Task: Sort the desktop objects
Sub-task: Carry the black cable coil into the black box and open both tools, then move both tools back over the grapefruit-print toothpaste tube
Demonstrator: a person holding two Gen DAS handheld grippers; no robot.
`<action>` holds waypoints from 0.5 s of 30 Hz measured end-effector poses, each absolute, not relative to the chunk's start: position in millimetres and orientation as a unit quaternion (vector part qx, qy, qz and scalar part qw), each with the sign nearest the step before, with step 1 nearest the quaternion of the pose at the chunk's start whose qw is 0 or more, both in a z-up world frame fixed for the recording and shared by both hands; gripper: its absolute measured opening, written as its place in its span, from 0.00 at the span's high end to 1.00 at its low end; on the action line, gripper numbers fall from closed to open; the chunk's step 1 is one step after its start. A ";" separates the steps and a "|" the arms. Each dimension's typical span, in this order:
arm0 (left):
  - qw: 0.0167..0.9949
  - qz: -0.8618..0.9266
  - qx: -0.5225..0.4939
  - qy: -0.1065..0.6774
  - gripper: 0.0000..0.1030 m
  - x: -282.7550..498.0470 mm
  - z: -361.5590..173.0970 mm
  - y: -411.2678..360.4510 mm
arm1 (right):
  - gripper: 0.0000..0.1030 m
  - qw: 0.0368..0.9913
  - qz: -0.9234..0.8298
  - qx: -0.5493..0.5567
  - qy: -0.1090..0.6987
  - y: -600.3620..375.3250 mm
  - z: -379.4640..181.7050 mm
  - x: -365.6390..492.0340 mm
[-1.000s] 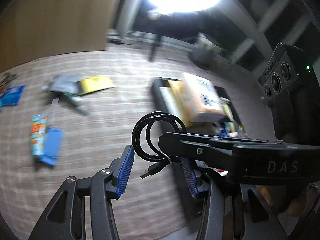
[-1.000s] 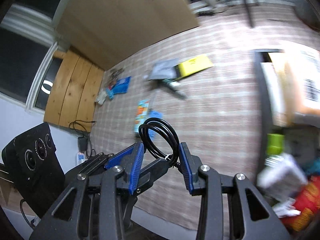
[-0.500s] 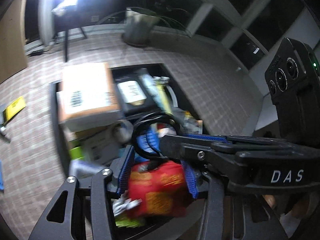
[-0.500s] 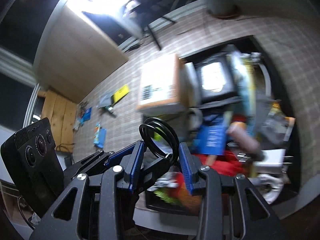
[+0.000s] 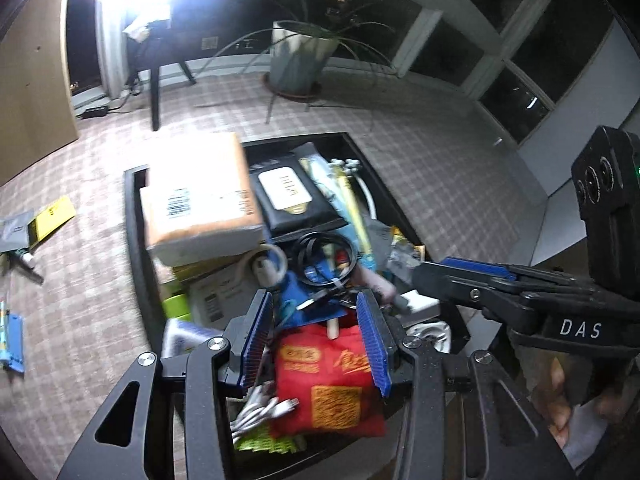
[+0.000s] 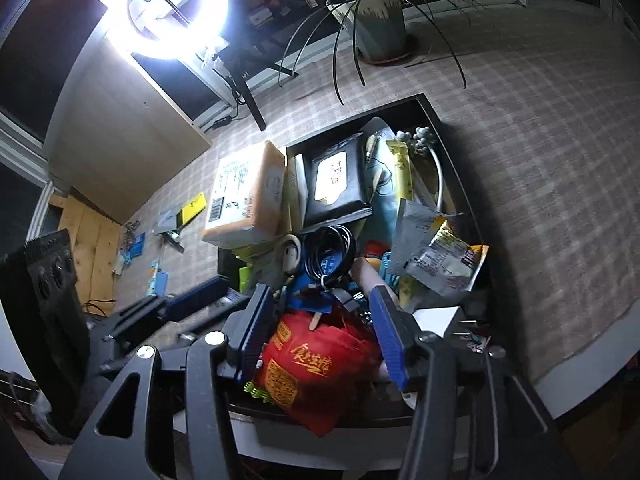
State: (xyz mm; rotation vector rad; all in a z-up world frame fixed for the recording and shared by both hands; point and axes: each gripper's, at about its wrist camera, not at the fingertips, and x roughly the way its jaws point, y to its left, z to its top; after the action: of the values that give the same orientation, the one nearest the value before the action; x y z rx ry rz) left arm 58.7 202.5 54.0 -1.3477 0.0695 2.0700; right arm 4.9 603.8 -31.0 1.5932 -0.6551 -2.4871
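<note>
The coiled black USB cable (image 5: 324, 258) lies on top of the heap inside the black storage tray (image 5: 134, 240), just in front of the black wet-wipes pack (image 5: 286, 194) and beside the tan cardboard parcel (image 5: 200, 196), with its plug end trailing toward the red snack bag (image 5: 330, 380) at the near side of the tray. The left tongs (image 5: 316, 336) hang above the tray with their blue pads apart and nothing between them but the clutter below. The right tongs (image 6: 320, 330) are likewise over the tray, their jaws opening at this moment, and the cable lies clear of them on the pile, so I judge it just let go. The cable should handle as light and floppy: its loops are bound by a small tie, so it keeps its ring shape, but it sags and can snag on neighbouring things such as the white cable bundle (image 5: 264, 410). If it needs shifting, the best hold is across the bundled strands near the tie, not on a single loop or the loose plug, which would let the coil swing or unwind. The smooth sheath may slide between pads, so a firm pinch is wanted.
</note>
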 end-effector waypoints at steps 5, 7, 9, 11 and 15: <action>0.309 0.802 -0.510 0.029 0.60 56.7 56.8 178.8 | 0.49 0.057 -0.828 0.524 -0.193 585.7 -29.8 6.2; 0.302 0.808 -0.505 0.031 0.60 57.3 59.7 167.4 | 0.48 0.056 -0.831 0.522 -0.182 576.1 -28.0 6.7; 0.293 0.815 -0.499 0.032 0.60 58.0 62.6 157.6 | 0.47 0.056 -0.836 0.518 -0.169 565.4 -25.6 7.6; 0.284 0.822 -0.492 0.034 0.60 58.9 65.8 145.0 | 0.46 0.058 -0.841 0.514 -0.160 554.0 -22.5 8.4; 0.272 0.830 -0.485 0.031 0.58 57.6 68.8 117.7 | 0.44 0.059 -0.850 0.504 -0.142 529.1 -15.5 9.2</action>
State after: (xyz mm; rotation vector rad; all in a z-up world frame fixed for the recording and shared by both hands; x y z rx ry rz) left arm 57.6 117.7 68.8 -1.3062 0.0843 2.2354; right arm 9.2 529.1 -15.5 1.5251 -0.4288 -2.5748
